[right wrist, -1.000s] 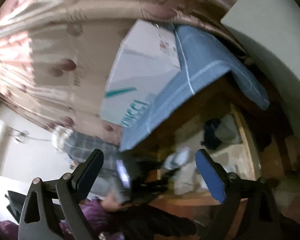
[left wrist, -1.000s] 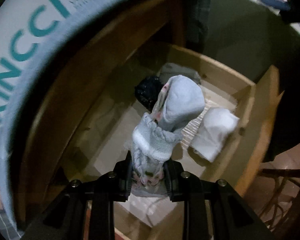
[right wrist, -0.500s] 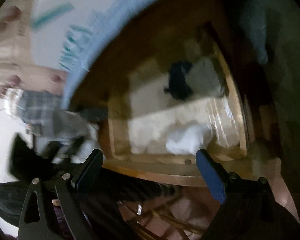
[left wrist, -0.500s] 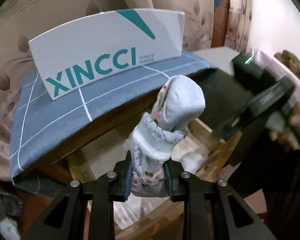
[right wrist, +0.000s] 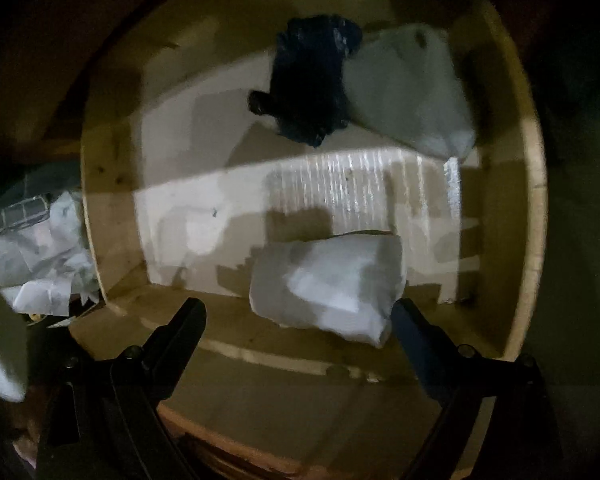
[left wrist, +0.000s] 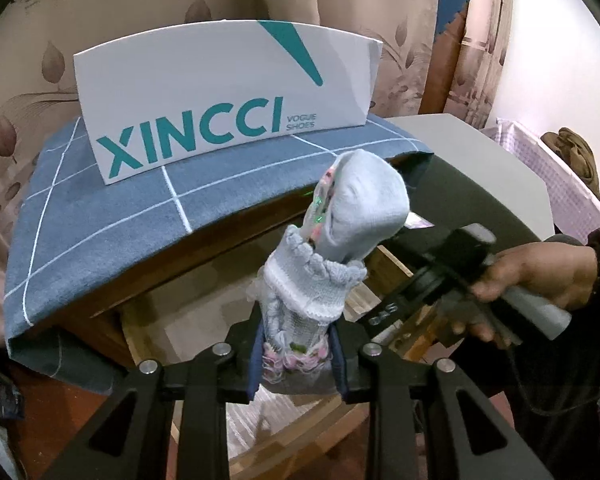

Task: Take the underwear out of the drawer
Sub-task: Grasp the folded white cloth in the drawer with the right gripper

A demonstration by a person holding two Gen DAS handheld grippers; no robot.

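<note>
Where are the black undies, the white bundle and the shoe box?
black undies (right wrist: pixel 314 76), right wrist view, middle of heap
white bundle (right wrist: pixel 328 284), right wrist view, its top
shoe box (left wrist: pixel 220 96), left wrist view, front face

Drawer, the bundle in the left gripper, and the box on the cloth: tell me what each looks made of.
Drawer: pale unfinished wood, going by its grain and knots. Bundle: soft knit fabric, light blue, with a ribbed band and a lacy floral trim. Box: probably smooth white cardboard, with teal print.
</note>
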